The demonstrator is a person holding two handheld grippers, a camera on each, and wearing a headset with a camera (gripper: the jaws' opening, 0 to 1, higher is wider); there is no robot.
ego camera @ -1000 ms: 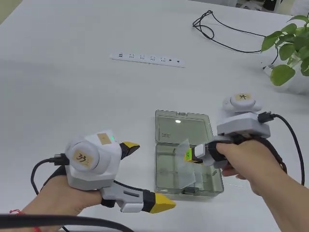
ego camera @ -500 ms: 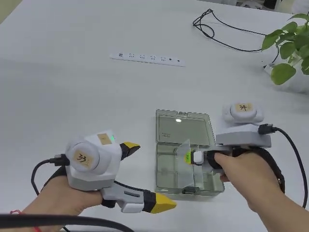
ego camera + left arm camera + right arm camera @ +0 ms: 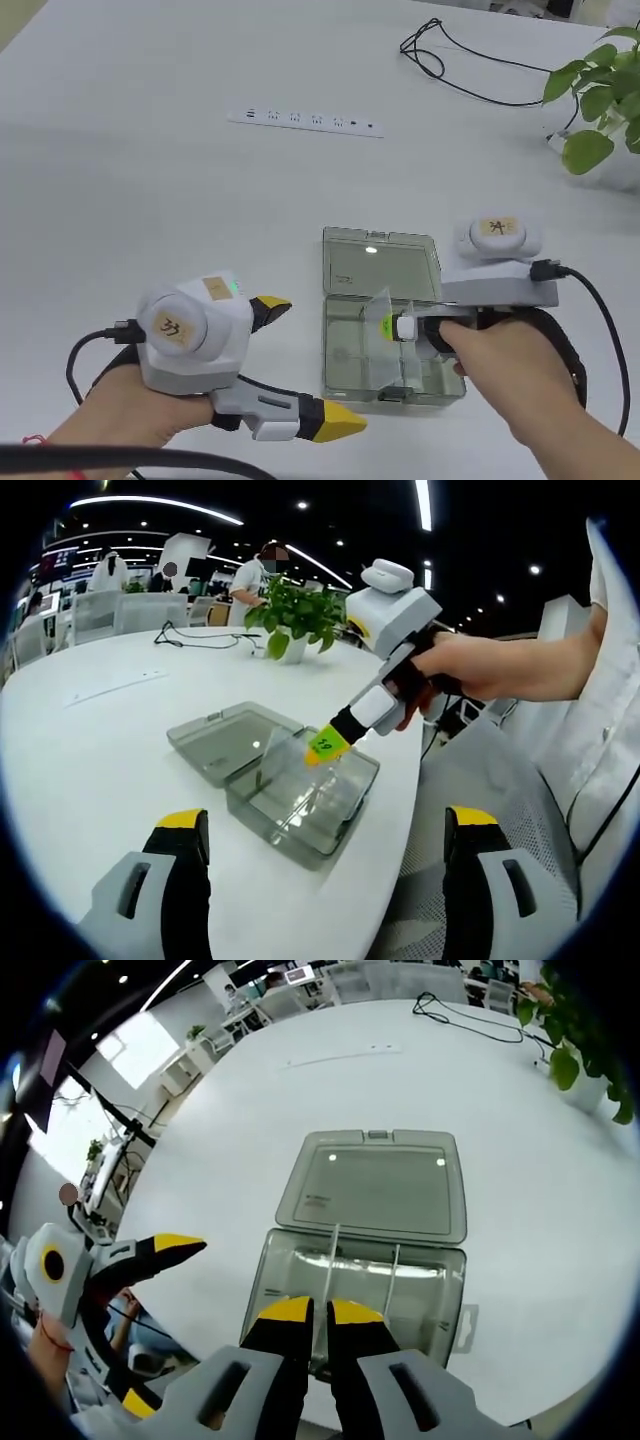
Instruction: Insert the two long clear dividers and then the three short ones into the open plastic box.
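Observation:
The open clear plastic box (image 3: 336,368) lies near the front of the white table, its lid (image 3: 350,258) flat behind it. My right gripper (image 3: 393,327) is shut on a clear divider (image 3: 376,350) that stands upright inside the box base. In the right gripper view the jaws (image 3: 321,1312) pinch that divider (image 3: 329,1258) edge-on over the base (image 3: 430,1300), and another divider (image 3: 392,1266) stands just to its right. My left gripper (image 3: 305,362) hovers open to the left of the box, holding nothing. In the left gripper view it (image 3: 325,825) faces the box (image 3: 290,830).
A white power strip (image 3: 305,121) lies farther back on the table. A black cable (image 3: 450,70) coils at the back right beside a green potted plant (image 3: 600,90). The table's near edge runs just behind the box in the left gripper view.
My right gripper has shifted slightly nearer and lower, bringing the clear divider down into the box base. The left gripper has stayed where it was.

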